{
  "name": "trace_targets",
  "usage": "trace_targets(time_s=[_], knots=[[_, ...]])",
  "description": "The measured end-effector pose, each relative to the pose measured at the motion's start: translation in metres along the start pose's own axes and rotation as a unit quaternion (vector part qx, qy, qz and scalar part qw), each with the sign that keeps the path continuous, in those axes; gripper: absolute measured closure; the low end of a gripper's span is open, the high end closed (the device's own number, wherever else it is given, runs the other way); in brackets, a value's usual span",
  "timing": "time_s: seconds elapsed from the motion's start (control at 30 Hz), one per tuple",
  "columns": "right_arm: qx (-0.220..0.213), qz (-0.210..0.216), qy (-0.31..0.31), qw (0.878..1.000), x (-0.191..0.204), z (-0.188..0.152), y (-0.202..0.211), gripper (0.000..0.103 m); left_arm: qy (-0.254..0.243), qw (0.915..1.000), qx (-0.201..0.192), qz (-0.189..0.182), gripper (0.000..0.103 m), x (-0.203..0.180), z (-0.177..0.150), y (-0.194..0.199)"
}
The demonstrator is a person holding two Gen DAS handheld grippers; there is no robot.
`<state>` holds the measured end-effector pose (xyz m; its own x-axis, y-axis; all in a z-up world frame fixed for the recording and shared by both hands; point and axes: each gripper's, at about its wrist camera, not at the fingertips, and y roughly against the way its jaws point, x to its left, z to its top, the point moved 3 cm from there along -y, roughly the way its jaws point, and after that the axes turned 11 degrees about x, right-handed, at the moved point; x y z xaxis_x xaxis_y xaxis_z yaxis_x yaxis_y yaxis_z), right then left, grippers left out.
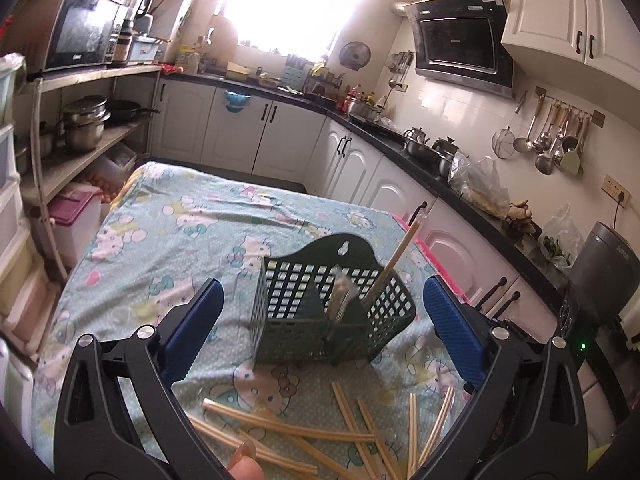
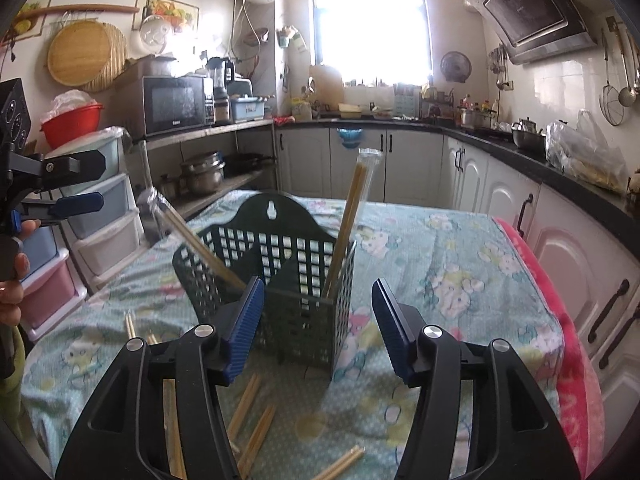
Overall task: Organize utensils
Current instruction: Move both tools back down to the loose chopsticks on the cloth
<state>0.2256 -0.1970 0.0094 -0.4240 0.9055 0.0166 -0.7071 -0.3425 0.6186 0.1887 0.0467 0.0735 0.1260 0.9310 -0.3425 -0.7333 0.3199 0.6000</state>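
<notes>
A dark green plastic utensil basket [image 1: 320, 312] stands on the table, also in the right wrist view [image 2: 276, 280]. Wrapped chopsticks [image 1: 394, 264] lean upright in its right compartment [image 2: 350, 216]; another wrapped pair [image 2: 192, 240] leans out of its left side. Several loose chopsticks [image 1: 304, 436] lie on the cloth in front of the basket [image 2: 252, 412]. My left gripper [image 1: 320, 316] is open and empty, above and in front of the basket. My right gripper [image 2: 318, 320] is open and empty, just in front of the basket. The left gripper also shows at the left edge of the right wrist view [image 2: 76, 184].
The table carries a light blue cartoon-print cloth [image 1: 192, 220] over a pink blanket edge [image 2: 576, 360]. White cabinets and a black counter [image 1: 420, 168] run along the right. A shelf with pots [image 1: 80, 120] and plastic drawers [image 2: 108, 220] stand to the left.
</notes>
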Motion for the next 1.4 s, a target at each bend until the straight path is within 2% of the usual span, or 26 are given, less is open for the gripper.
trace_targets(time_s=[0.4,0.97,1.4], knots=[[0.029,0.002,0.001,1.000,0.003,-0.026,0.007,0.049,0.043,0.9986,0.029,0.011,0.011,0.025,-0.037,-0.005],[0.076,0.001,-0.007,0.997,0.003,-0.064,0.005,0.049,0.074,0.9945,0.068,0.029,0.011,0.045,-0.078,-0.019],[0.126,0.007,-0.014,0.992,0.008,-0.086,-0.009,0.049,0.110,0.9867,0.113,0.041,0.011,0.067,-0.114,-0.038]])
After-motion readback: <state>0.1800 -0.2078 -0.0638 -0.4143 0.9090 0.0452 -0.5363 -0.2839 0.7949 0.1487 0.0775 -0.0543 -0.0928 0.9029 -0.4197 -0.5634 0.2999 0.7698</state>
